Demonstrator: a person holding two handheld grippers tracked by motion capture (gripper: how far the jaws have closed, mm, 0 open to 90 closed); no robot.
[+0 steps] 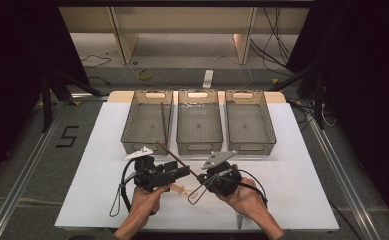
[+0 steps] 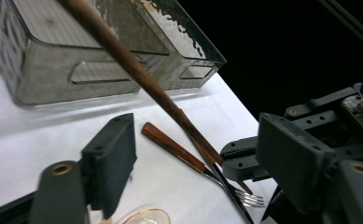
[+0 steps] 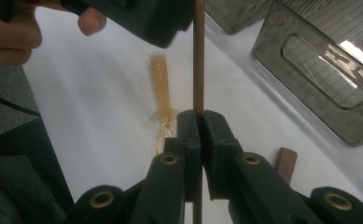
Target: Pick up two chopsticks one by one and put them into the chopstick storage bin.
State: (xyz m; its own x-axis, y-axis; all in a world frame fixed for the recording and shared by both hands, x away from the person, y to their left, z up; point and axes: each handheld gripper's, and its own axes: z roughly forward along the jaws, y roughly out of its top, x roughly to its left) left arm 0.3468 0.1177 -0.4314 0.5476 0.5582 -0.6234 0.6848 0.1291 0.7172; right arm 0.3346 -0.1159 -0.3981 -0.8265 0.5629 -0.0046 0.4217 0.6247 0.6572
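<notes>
The right gripper (image 3: 200,126) is clamped on a brown chopstick (image 3: 198,56) that slants up toward the middle bin (image 1: 199,122). The left gripper (image 2: 202,154), jaws apart, seems to bracket the chopstick without touching it, above the fork (image 2: 188,158).

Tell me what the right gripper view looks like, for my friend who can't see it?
The right gripper is shut on a thin brown chopstick that runs straight up between its two black jaws. Behind it on the white table lies a see-through amber spoon, with a clear bin to the right.
</notes>
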